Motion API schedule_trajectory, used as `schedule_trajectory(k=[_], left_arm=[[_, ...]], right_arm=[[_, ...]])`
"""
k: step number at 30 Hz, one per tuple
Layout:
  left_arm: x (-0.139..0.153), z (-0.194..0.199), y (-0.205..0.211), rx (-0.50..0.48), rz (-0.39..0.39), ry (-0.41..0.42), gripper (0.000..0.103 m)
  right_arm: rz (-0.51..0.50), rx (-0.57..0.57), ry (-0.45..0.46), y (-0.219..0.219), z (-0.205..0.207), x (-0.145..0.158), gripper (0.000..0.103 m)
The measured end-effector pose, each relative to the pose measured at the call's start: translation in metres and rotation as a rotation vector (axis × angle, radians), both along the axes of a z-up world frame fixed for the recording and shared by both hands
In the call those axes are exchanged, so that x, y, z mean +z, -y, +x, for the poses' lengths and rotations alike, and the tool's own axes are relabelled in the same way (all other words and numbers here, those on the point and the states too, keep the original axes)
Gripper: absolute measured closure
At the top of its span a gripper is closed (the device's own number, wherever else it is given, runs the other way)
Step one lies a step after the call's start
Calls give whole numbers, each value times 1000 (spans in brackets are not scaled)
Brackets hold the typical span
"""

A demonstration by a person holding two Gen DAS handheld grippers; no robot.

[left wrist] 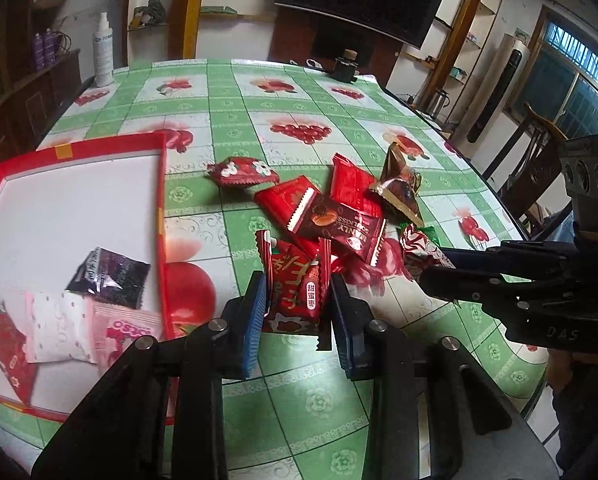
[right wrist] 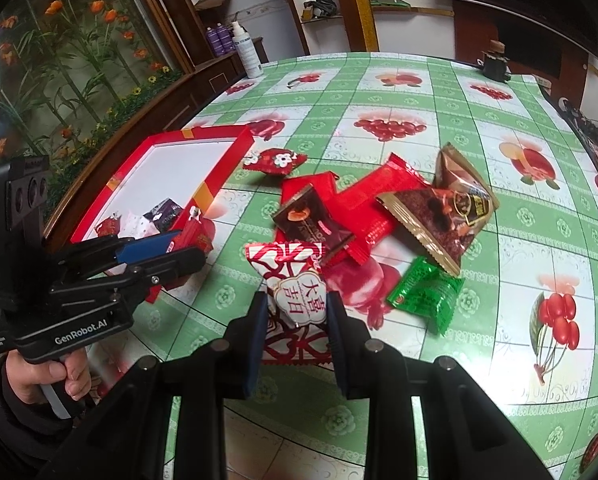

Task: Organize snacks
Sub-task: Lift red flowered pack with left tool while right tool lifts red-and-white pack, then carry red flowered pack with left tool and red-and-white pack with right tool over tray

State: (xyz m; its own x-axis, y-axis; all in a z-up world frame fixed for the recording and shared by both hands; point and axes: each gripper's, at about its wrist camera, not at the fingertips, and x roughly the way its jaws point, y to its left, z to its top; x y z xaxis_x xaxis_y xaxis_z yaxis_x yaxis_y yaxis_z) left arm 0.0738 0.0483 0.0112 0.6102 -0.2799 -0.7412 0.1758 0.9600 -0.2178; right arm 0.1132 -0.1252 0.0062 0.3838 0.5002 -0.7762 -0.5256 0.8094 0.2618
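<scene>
My left gripper is shut on a red date snack packet, held beside the red tray; it also shows in the right wrist view. My right gripper is shut on a red-and-white patterned packet; it shows in the left wrist view. A pile of snacks lies on the table: red packets, a brown packet, a chocolate pouch, a green packet and a flowered red packet. Several packets lie in the tray.
The table has a green checked fruit-print cloth. A white spray bottle stands at its far left corner and a small dark jar at the far edge. A chair stands to the right.
</scene>
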Motion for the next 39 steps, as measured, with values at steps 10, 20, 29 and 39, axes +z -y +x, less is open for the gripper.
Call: schedule_trajectory(k=[10,20,29,39], left_arm=[[5,0,-13,35,16,11,73],[7,-1,-25,60,15,15,73],[19,0,-65,157,-13,33,73],[14,6,-111,284,-59,15,73]], right_arm=[[-7,40,9,-20,2,8,72],[-27,75,10,-43,6,13,72],[-22,112,19,-61,11,25,72],[-7,175,11,-90,16,31,72]])
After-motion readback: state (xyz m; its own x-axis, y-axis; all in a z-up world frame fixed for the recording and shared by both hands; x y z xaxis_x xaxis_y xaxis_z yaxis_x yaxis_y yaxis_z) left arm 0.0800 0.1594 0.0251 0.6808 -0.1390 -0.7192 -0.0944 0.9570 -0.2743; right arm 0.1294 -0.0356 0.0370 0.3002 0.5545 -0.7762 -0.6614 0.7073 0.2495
